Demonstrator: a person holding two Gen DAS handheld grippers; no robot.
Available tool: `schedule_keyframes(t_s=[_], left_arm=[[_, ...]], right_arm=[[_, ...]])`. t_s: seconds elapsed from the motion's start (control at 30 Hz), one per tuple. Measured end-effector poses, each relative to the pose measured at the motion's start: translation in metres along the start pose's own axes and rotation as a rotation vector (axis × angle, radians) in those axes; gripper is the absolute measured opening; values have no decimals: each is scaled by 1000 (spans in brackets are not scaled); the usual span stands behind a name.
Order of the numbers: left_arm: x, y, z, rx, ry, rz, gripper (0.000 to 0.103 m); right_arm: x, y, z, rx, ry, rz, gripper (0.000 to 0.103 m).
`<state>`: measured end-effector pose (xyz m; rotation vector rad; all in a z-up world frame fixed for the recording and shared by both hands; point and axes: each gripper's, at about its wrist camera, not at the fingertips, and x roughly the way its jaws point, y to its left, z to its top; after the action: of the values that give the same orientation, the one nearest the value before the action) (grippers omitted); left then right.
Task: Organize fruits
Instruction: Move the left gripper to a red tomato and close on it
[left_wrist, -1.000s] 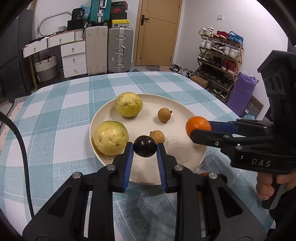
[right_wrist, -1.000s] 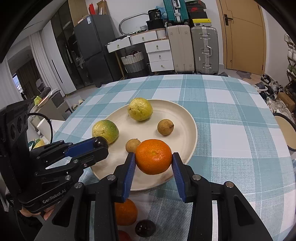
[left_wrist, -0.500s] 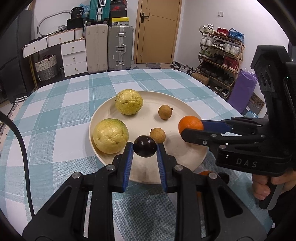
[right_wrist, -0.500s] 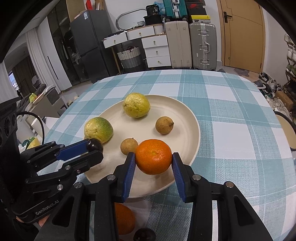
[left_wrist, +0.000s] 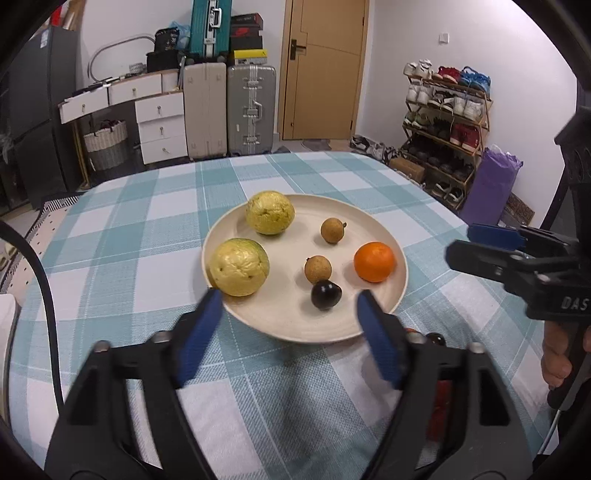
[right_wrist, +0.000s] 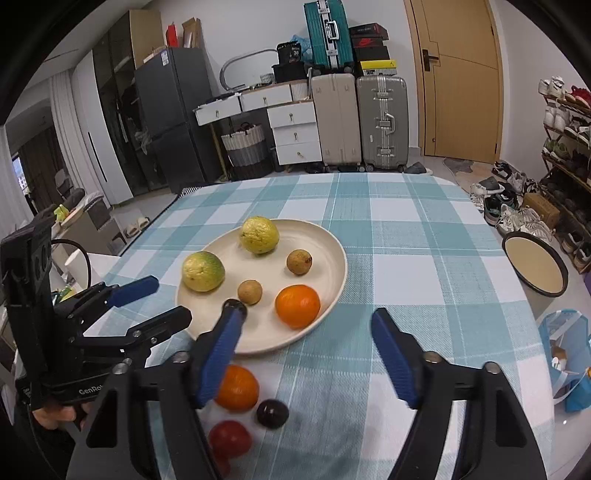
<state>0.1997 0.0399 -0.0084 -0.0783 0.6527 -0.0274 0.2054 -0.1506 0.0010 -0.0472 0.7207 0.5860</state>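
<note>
Lying at six o'clock below the right gripper (right_wrist: 308, 350), three loose fruits (right_wrist: 236, 387) wait off the plate (right_wrist: 338, 258). Both it and the left gripper (left_wrist: 290, 332) gape apart, holding nothing; the right looks nearer.

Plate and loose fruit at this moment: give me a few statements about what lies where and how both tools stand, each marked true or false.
1. The orange rests on the plate. True.
2. The left tool grips the dark plum. False: it is open, and the plum lies on the plate.
3. The right tool is open and empty. True.
4. Every fruit is on the plate. False: a second orange, another dark plum and a red fruit lie on the tablecloth.
5. Two longans are on the plate. True.
</note>
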Motion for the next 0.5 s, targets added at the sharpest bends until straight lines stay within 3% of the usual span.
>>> schedule_keyframes(t_s=[0.07,0.2,0.5], left_arm=[[-13,0,-3,0,-24,-1,84],[-32,1,-9,-12,-15,-8,100],[-68,-11,-22,-1,-26,-11,102]], right_arm=[[-14,-2,-3,18,-22,12,93],[-34,-5,-9,37,-29,17,97],[-52,-5,-27,36,-12,37,102]])
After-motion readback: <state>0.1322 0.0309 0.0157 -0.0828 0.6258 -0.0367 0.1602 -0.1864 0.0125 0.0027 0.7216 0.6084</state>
